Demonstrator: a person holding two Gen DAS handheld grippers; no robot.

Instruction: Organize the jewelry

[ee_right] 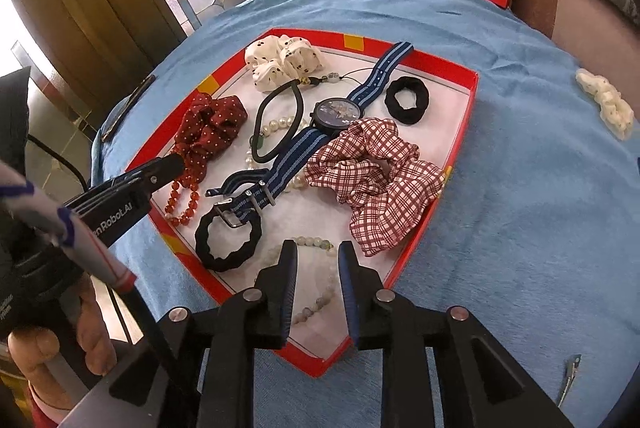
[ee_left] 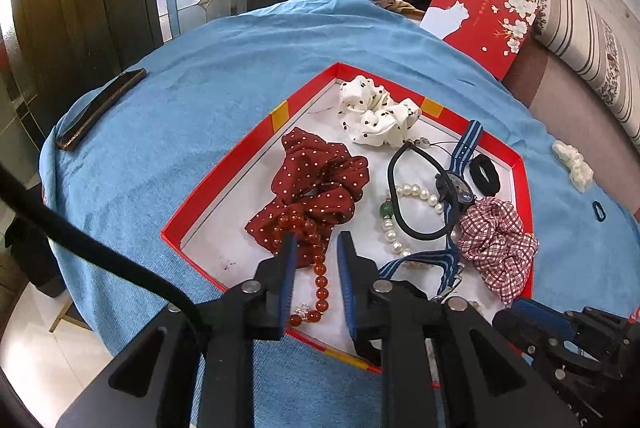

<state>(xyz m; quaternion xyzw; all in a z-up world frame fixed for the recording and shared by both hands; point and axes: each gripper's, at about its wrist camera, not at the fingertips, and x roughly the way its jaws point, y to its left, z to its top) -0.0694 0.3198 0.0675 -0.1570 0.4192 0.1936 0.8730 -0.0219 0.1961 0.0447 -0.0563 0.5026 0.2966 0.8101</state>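
Left claw (ee_left: 316,240) part open, empty, astride amber bead bracelet (ee_left: 318,268) (strand runs along its fingers). Right claw (ee_right: 318,248) part open, empty, over pale bead bracelet (ee_right: 320,292).

The left claw (ee_left: 317,243) hangs parted over the amber bead bracelet (ee_left: 318,270) in the red tray (ee_left: 256,143).

Counted, both views together:

- fabric scrunchies in tray (ee_right: 460,131): three – white dotted (ee_right: 282,61), dark red dotted (ee_right: 212,131), red checked (ee_right: 376,179)
- black hair ties: three – thick (ee_right: 406,99), wavy (ee_right: 228,234), thin loop (ee_right: 280,125)
- bead bracelets: three – amber (ee_left: 320,280), pearl (ee_left: 416,193), pale stone (ee_right: 320,268)
- watch (ee_right: 336,111): one
- trays: one
- white scrunchie on cloth (ee_right: 606,103): one
- hair clip (ee_right: 568,380): one
- small blue ring (ee_left: 599,210): one
- red card (ee_left: 480,15): one
- grippers: two
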